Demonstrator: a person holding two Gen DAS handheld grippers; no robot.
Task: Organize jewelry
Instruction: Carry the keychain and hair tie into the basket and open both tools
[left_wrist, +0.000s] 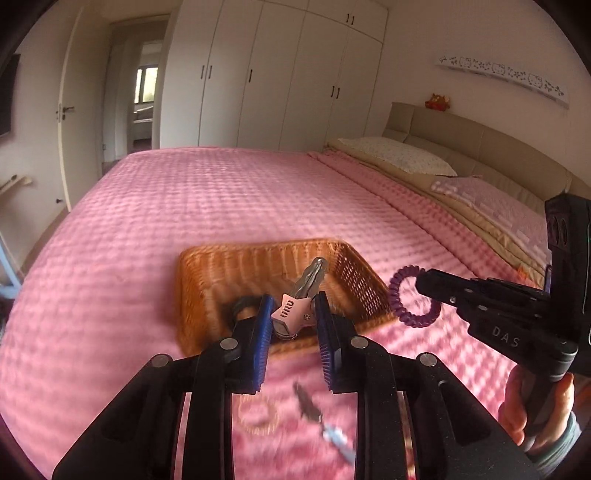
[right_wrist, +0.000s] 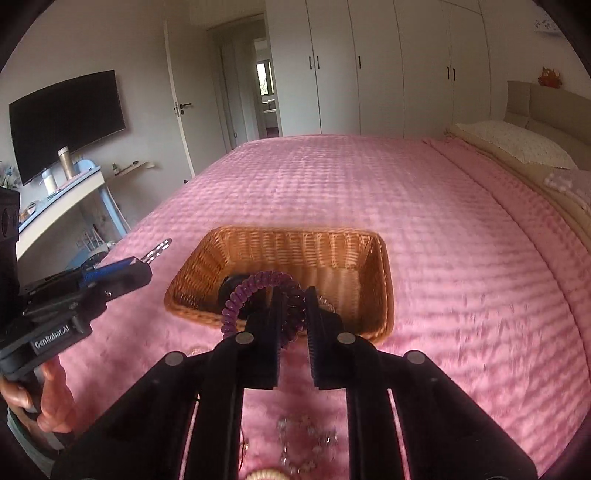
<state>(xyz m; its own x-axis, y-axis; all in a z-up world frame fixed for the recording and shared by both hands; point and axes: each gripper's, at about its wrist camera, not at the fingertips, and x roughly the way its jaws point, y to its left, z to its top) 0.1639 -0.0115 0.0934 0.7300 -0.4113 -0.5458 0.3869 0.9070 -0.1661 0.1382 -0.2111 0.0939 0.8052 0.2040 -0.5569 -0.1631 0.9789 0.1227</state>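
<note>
Loose jewelry, blurred and perhaps a chain among it, is seen lying on the pink bedspread nearest the cameras. A pink hair clip is gripped by the left tool above the wicker basket. A purple coil bracelet is pinched by the right tool over the same basket's near rim. A dark item is partly hidden inside. Pillows and wardrobes are beyond.

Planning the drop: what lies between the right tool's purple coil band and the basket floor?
Only air: the purple coil band, in the right tool, hangs above the basket in the right wrist view.
</note>
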